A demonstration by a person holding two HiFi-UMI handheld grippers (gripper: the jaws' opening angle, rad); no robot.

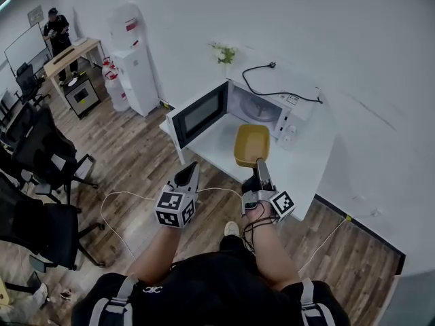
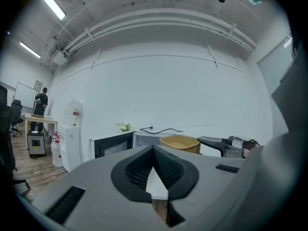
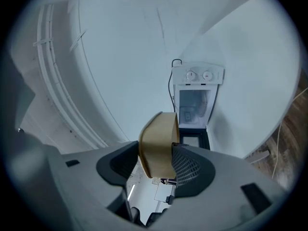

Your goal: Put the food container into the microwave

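The yellow food container [image 1: 251, 143] hangs over the white table [image 1: 306, 175], just in front of the open microwave [image 1: 289, 100]. My right gripper [image 1: 261, 163] is shut on its near rim. In the right gripper view the container [image 3: 159, 141] sits edge-on between the pads, with the microwave's open cavity [image 3: 195, 105] straight ahead. The microwave door [image 1: 200, 114] is swung out to the left. My left gripper [image 1: 191, 170] is shut on nothing, held off the table's front edge to the left of the container. From the left gripper view I see the container [image 2: 180, 143] and the right gripper [image 2: 226, 146].
A black power cable [image 1: 275, 87] lies on top of the microwave, and a small plant [image 1: 224, 51] stands behind it. A water dispenser [image 1: 136, 73], office chairs [image 1: 41, 155], a desk and a person [image 1: 56, 29] are at the left. A thin cord [image 1: 129, 195] trails on the wood floor.
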